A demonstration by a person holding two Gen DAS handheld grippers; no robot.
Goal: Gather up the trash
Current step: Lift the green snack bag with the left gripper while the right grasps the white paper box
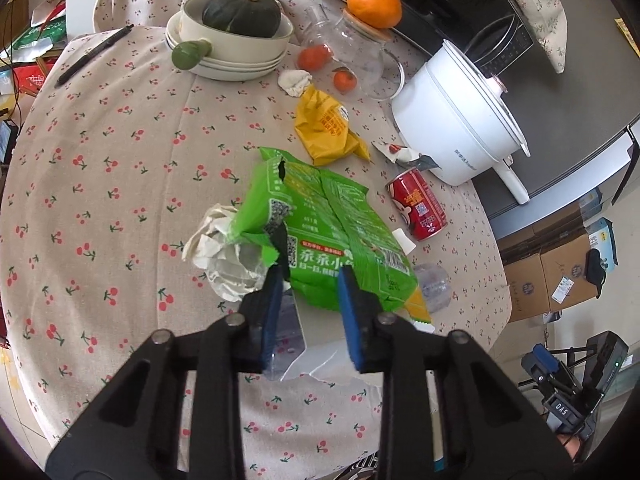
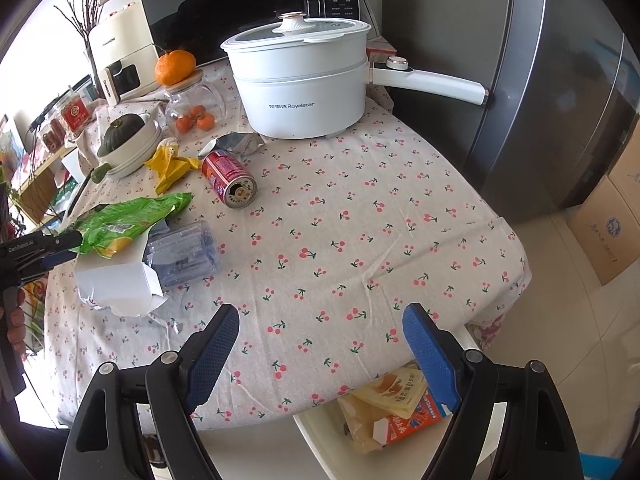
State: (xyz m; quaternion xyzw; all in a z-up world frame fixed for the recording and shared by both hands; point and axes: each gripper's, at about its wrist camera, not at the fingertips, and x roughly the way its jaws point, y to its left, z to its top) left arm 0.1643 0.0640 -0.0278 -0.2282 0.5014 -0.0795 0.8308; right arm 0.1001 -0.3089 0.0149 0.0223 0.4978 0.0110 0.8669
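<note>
A green snack bag (image 1: 320, 216) lies on the cherry-print tablecloth, and my left gripper (image 1: 310, 284) is shut on its near edge. In the right wrist view the left gripper (image 2: 76, 242) holds the same bag (image 2: 132, 220) at the far left. Around it lie crumpled paper (image 1: 224, 256), a yellow wrapper (image 1: 326, 128), a red can (image 2: 228, 178) on its side, a clear plastic bottle (image 2: 184, 252) and a torn white box (image 2: 116, 280). My right gripper (image 2: 320, 332) hangs open over the table's near edge, holding nothing. Below it a white bin (image 2: 320, 440) holds wrappers.
A white electric pot (image 2: 304, 88) stands at the back with a silver wrapper (image 2: 240, 142) beside it. A bowl with a green squash (image 1: 236, 28), a glass jar with oranges (image 1: 360, 52) and a pen (image 1: 94, 54) sit farther off. A grey fridge (image 2: 540, 100) borders the table.
</note>
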